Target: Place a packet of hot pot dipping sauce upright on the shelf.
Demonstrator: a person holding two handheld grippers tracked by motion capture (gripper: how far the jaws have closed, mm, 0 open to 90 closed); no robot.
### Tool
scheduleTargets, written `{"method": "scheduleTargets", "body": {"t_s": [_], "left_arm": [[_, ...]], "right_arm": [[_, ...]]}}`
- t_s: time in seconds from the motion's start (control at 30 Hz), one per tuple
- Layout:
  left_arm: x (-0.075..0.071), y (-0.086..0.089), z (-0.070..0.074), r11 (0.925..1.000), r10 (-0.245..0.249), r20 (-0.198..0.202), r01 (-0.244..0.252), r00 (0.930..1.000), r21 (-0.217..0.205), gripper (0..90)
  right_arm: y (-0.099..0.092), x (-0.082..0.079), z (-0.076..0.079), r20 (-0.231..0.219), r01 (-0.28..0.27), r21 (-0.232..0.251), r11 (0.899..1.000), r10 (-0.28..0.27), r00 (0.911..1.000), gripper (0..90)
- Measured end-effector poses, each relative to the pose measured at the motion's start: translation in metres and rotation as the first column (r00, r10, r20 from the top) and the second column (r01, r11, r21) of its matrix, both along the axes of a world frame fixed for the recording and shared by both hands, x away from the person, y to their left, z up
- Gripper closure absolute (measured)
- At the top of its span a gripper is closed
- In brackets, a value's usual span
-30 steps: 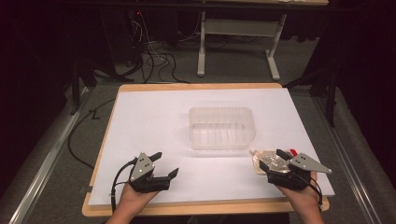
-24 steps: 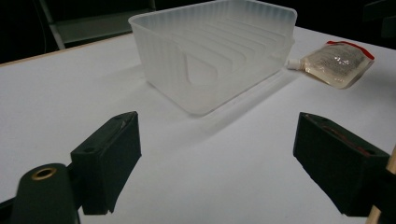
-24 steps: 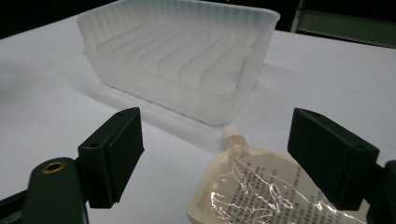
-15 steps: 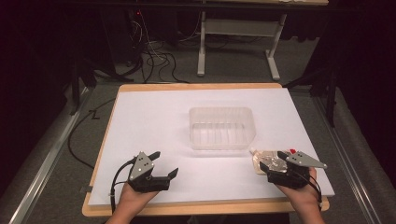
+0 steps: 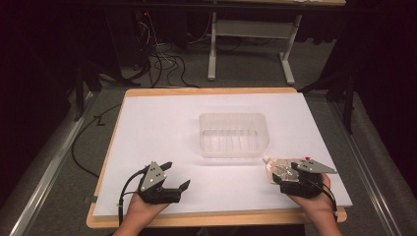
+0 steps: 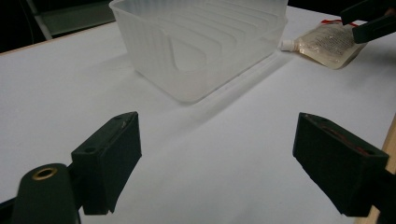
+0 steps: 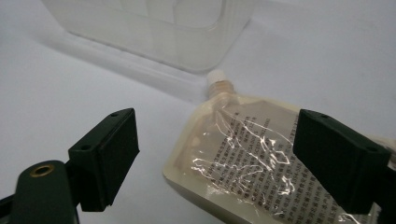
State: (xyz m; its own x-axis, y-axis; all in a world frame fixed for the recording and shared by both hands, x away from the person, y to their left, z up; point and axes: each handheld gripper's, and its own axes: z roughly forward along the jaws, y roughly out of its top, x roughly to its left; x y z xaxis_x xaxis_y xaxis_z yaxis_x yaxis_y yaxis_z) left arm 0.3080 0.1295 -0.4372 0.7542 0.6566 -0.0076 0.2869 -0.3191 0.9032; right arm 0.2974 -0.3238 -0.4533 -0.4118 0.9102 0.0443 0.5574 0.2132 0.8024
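To pick up the pouch [image 7: 252, 158] cleanly, the right claw [image 7: 215, 158], jaws wide apart, should drop straight down and close across its flat body, since it lies on the table [image 5: 162, 128] directly beneath, beside the clear tub [image 5: 233, 135], while the left claw [image 5: 169, 184] rests open.

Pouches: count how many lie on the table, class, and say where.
1. The pouch lies flat on the table, right of the tub, beneath the open right claw.
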Motion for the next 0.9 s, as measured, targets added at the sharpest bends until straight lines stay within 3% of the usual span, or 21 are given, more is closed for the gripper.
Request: {"method": "scheduleTargets", "body": {"t_s": [0.17, 0.53, 0.77, 0.9], "left_arm": [[0.0, 0.0, -0.001, 1.0, -0.006, -0.002, 0.006, 1.0, 0.004, 16.0], [0.0, -0.001, -0.002, 0.9998, -0.018, -0.005, 0.018, 0.9998, 0.013, 16.3], [0.0, -0.002, -0.003, 0.9994, -0.023, -0.01, 0.023, 0.9997, 0.025, 16.6], [0.0, -0.003, -0.003, 0.9993, -0.024, -0.012, 0.025, 0.9996, 0.027, 16.7]], "right_arm": [[0.006, 0.003, -0.006, -0.032, -0.034, -0.056, 0.998, 0.032, 0.999, 14.8], [0.008, 0.008, -0.018, -0.095, -0.028, -0.122, 0.992, 0.016, 0.9954, 17.5], [0.011, 0.008, -0.021, -0.084, -0.029, -0.196, 0.98, 0.012, 0.9964, 24.4], [0.012, 0.009, -0.022, -0.078, -0.029, -0.21, 0.977, 0.012, 0.9969, 25.8]]}}
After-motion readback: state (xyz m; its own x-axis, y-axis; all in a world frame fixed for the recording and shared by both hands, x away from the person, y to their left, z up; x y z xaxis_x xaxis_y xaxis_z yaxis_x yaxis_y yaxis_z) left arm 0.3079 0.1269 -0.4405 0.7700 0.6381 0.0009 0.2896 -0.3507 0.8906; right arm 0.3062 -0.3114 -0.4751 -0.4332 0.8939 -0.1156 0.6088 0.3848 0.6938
